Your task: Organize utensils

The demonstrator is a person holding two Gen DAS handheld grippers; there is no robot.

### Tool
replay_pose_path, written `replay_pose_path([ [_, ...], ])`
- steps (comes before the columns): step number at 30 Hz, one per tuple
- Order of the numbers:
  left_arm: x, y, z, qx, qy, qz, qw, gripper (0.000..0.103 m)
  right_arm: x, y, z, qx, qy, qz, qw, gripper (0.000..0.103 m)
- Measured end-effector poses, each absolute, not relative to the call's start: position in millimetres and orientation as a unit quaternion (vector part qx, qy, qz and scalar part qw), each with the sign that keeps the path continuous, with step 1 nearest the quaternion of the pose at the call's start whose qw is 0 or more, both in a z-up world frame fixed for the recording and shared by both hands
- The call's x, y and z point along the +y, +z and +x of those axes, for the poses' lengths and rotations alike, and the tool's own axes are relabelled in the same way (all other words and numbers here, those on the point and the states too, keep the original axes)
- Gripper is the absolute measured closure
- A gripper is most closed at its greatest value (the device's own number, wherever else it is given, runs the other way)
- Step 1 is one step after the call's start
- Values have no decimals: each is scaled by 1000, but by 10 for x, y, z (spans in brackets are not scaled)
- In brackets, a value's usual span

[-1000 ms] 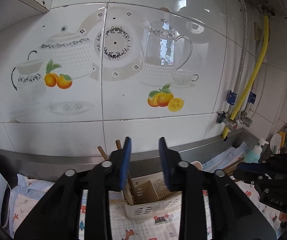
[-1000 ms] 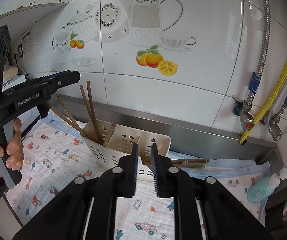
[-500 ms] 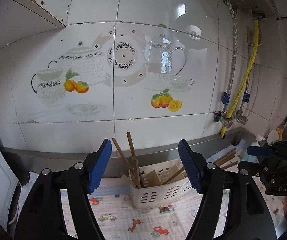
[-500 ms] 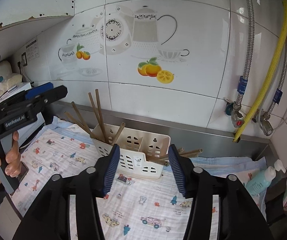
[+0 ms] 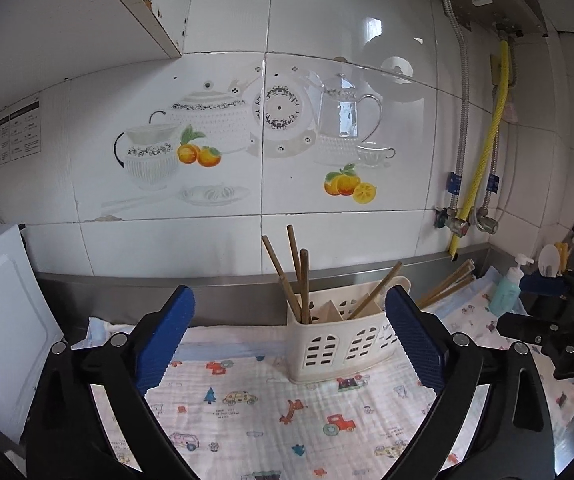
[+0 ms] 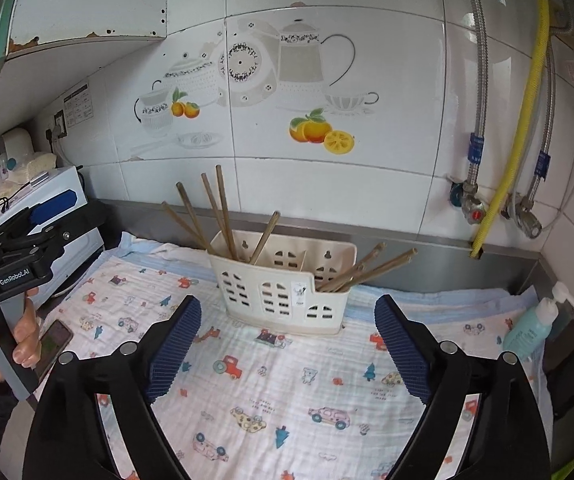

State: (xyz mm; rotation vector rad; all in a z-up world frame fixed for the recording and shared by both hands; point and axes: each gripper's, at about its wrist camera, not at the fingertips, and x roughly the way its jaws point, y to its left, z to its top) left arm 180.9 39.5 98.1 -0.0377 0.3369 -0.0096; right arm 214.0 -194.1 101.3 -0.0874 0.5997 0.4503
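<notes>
Left gripper [image 5: 287, 340]: blue pads spreading wide, jaws opening, nothing between them but printed cloth [image 5: 255, 408] below; right gripper [image 6: 287, 344]: same, jaws opening, empty, pads well apart over the cloth. Neither tool touches anything. Beyond both, on the cloth, cream slotted utensil caddy [image 6: 283, 288], upright, set near the steel backsplash lip [image 6: 427, 260]. Chopsticks [image 6: 217, 212] stand leaning in its left compartment, one more tilted in the middle; a second bundle of chopsticks [image 6: 371, 268] pokes out low to the right from the right end, nearly flat, so likely not seated properly, though whether their tips sit inside the compartment I cannot tell. Person's hand [image 6: 15, 340] grips the left tool's handle at the frame edge, with a phone [image 6: 53, 340] lying on the cloth just beside it. Right of the cloth: teal pump bottle [image 6: 531, 328]. Far: tiled wall with teapot and orange decals, yellow hose [image 6: 523, 112], braided pipes. Judgement: a release step, hands clear of the caddy, sorting mostly done. Next move would call for closing on the slanting right bundle near mid-length and tipping it upright without dragging the light caddy
</notes>
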Motion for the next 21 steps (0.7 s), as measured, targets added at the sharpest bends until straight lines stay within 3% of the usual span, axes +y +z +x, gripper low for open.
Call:
replay_pose_path([
  [21,457,523,1172,191,-4,-37,981,5,-1906,465,1430,288,178,-43,940,9],
])
